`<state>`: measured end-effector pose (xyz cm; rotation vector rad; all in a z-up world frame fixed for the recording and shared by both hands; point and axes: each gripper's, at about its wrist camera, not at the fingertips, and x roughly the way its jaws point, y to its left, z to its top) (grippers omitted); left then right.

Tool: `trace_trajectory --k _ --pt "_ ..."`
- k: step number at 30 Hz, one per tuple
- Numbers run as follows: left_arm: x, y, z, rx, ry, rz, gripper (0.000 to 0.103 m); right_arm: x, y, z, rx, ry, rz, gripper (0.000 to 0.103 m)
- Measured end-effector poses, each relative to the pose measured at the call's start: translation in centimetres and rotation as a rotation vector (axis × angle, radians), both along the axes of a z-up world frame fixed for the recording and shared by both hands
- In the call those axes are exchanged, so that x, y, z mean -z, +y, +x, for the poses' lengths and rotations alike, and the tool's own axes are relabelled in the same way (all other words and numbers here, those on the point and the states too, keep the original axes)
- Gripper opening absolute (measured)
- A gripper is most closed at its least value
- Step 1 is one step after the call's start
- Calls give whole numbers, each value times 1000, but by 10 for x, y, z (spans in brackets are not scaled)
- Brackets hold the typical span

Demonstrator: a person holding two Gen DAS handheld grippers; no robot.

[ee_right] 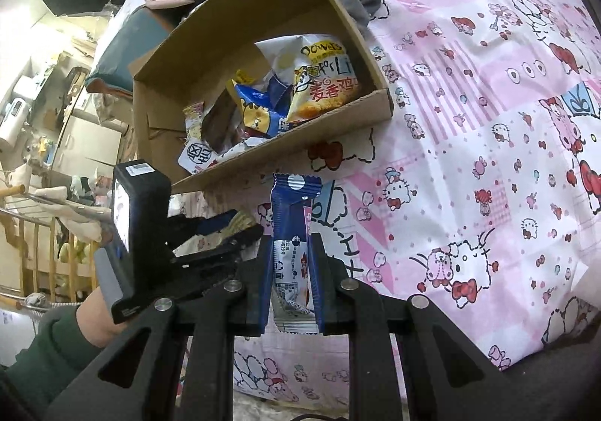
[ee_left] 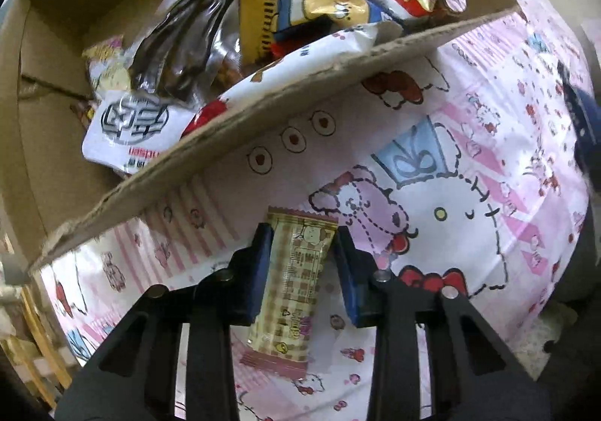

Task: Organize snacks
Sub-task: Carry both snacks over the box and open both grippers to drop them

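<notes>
My left gripper is shut on a beige checked snack bar and holds it just short of the near wall of the cardboard box. The box holds several snack bags, among them a yellow and blue bag and a dark vacuum pack. My right gripper is shut on a blue and white snack packet, held upright in front of the same box. The left gripper shows in the right wrist view, low and left of the packet.
The box stands on a pink Hello Kitty sheet that spreads wide to the right. A grey cloth lies behind the box. Furniture, a wooden rail and clutter lie off the left edge.
</notes>
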<state>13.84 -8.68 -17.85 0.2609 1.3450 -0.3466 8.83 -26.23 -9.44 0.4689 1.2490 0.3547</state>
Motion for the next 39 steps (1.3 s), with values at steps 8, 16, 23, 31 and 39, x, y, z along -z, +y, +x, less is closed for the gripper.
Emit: trace_trajectory --k 8,16,23,31,39 --pt "-18 34 -8 -149 17 -70 29 -1 2 -1 -4 -2 1 19" --pt "-71 61 -28 -308 -109 -60 29 -10 6 -5 -15 -27 32 19" --pt "-135 81 -42 -421 -286 -171 29 -25 9 -7 -31 -76 84 19" --pt "-171 103 -13 -483 -344 -234 29 -53 24 19 -70 -146 126 19" --pt "-185 105 28 -498 -389 -240 29 -67 49 73 -105 -183 99 19"
